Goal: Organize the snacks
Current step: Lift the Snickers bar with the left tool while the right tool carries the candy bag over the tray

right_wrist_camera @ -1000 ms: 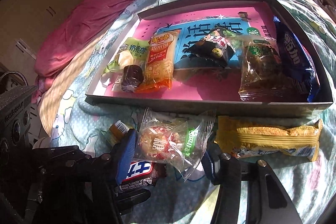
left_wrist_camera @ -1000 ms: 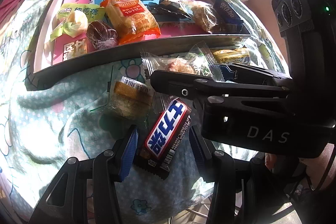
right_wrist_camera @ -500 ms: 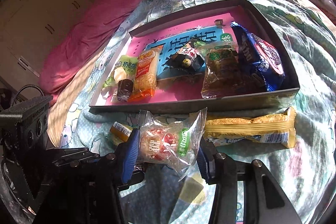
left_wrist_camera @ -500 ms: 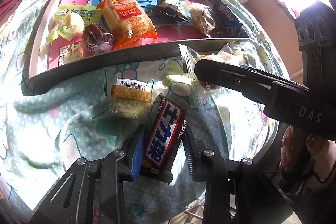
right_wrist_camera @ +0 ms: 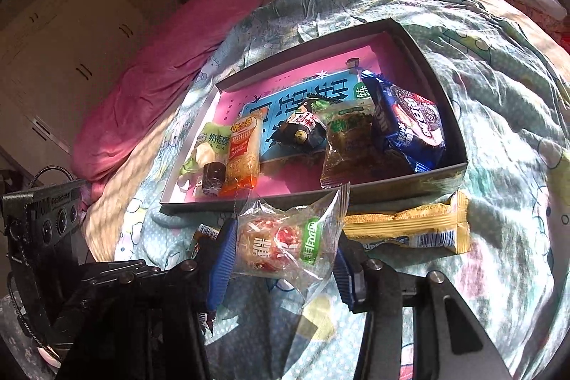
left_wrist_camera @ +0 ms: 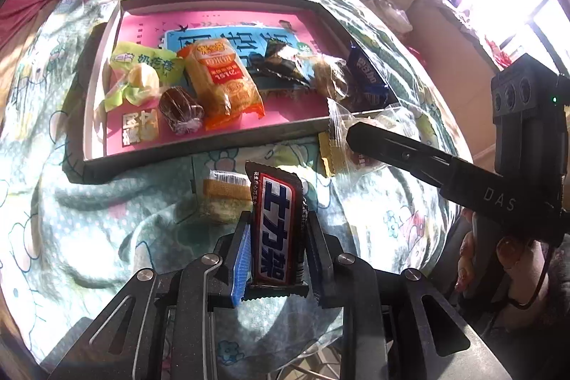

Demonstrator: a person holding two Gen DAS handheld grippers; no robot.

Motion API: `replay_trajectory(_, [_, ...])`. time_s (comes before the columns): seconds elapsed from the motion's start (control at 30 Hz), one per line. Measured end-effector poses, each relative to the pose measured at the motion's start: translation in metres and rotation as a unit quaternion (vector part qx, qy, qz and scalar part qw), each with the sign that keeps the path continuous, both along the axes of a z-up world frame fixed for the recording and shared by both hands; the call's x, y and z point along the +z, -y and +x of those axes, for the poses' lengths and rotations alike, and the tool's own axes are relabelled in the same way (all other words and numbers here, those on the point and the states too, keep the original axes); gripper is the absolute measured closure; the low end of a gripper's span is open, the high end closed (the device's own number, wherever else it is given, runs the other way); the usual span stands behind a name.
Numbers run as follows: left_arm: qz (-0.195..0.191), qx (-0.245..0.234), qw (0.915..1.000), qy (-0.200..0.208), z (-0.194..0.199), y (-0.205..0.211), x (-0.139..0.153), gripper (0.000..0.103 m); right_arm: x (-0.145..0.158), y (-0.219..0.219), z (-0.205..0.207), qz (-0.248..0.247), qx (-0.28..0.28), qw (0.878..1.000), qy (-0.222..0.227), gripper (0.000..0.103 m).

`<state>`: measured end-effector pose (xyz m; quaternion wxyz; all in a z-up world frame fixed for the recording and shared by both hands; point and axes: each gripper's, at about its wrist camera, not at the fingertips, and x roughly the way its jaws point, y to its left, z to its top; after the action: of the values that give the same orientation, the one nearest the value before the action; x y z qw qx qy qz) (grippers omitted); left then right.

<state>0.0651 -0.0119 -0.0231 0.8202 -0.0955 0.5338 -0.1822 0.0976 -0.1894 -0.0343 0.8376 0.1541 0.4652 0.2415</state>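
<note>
The chocolate bar (left_wrist_camera: pixel 277 230) is up off the bedspread (left_wrist_camera: pixel 89 237) now, standing nearly on end between the blue pads of the left gripper (left_wrist_camera: pixel 276 251), whose jaws are closing tight on its sides. A second ago that bar lay flat on the cloth with the pads wide on either side; now it's pinched and lifted, so this pick looks made. Just behind it the small yellow-banded packet (left_wrist_camera: pixel 224 198) lies on the bedspread, untouched.

Over on the other side, the right gripper (right_wrist_camera: pixel 281 255) is clamped on the clear cellophane snack bag (right_wrist_camera: pixel 285 237), pads pressing its sides, and the bag has come up from beside the bar to hang just short of the tray's near wall. The long yellow wafer pack (right_wrist_camera: pixel 406 230) rests on the cloth right beside it, against the tray (right_wrist_camera: pixel 392 193).

Inside the tray, the green candy bag (left_wrist_camera: pixel 142 73), the orange pack (left_wrist_camera: pixel 221 81), the dark round sweet (left_wrist_camera: pixel 180 109) and the blue cookie pack (right_wrist_camera: pixel 406 123) sit lined up on the pink floor. Two snacks in the air at once means both should go over that near wall next, I'd say, leaving the yellow pack and the small packet to collect
</note>
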Motion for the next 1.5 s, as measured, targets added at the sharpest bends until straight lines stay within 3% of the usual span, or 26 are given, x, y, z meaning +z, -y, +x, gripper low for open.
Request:
replay_trajectory(0.57, [0.003,0.102,0.9940,0.039,0.016,-0.063,0.035,0.075,0.023,0.010,0.000,0.003,-0.015,0.999,0.036,0.054])
replay_trajectory(0.9, [0.028,0.108,0.9925,0.050,0.029,-0.061,0.040,0.074,0.037,0.006,0.004,-0.024,-0.013,0.998,0.065,0.054])
replay_trajectory(1.5, [0.029,0.117,0.9919,0.039,0.052,-0.065,0.029,0.074,0.045,-0.006,0.017,-0.046,-0.004,0.996,0.081,0.054])
